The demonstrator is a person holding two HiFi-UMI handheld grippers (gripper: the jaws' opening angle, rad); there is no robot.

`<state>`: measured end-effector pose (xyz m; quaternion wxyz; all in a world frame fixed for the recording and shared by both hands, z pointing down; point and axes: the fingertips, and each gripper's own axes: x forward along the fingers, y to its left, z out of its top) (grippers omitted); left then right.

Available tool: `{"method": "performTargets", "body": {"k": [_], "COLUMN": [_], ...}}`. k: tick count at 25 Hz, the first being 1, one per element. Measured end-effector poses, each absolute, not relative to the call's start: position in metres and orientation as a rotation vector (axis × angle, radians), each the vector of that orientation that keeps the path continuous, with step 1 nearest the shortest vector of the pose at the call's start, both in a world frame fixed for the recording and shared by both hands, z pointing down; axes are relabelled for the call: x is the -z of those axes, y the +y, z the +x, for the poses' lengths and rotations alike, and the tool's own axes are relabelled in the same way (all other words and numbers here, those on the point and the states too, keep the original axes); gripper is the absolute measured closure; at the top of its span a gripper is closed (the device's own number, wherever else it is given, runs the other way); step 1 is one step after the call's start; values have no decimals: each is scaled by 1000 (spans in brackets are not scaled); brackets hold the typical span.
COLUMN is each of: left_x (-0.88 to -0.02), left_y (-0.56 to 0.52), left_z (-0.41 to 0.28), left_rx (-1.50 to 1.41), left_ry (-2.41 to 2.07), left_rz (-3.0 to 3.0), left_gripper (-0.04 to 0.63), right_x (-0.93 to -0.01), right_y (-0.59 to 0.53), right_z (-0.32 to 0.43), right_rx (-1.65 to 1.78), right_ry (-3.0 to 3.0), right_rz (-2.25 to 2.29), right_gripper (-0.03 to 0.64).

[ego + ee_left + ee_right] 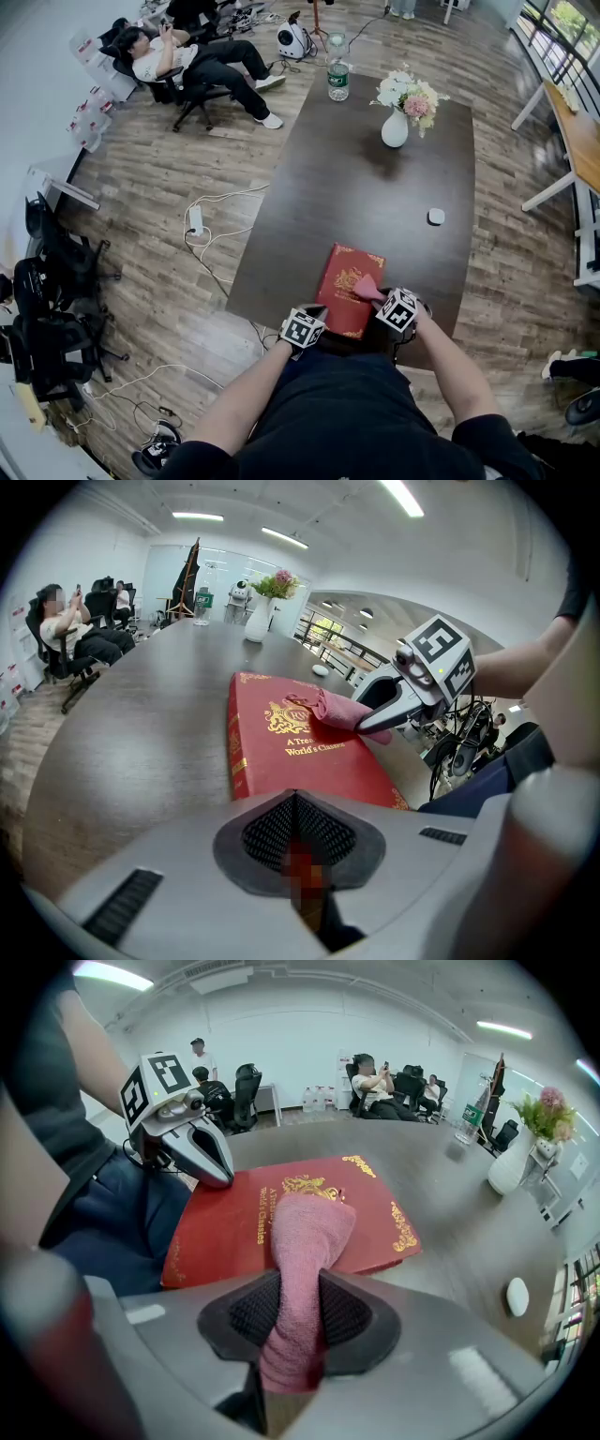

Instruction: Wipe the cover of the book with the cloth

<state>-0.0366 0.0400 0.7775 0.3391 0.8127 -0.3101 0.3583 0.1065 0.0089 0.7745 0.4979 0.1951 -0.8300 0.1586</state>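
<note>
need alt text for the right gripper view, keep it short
The right gripper is clamped on a pink cloth whose free end lies on the cover of a red book on a dark table. The left gripper sits at the book's left edge; seated people and a flower vase are behind.

Head cam: high up, pointing steeply down over the table (375,187), with the book (349,286) at the near edge. Left gripper (295,799) cam: low at that edge, tight on the book, facing up the table toward the vase (258,621). Right gripper (286,1283) cam: just as close, cloth (305,1241) filling its foreground, facing crosswise toward the seated people (375,1082). All three share the book, and each gripper cam catches the other gripper.
</note>
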Motion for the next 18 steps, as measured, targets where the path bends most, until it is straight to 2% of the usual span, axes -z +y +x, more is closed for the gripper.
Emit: {"method": "performTargets", "body": {"k": [18], "left_x": [-778], "left_y": [40], "left_z": [-35], "left_rx": [-925], "left_ry": [-805], "left_rz": [2124], "left_gripper": [601], "right_x": [-768], "right_y": [17], "right_z": [123], "right_rx": [-383], "right_ry": [-1980], "right_rz": [520], "right_gripper": [502]}}
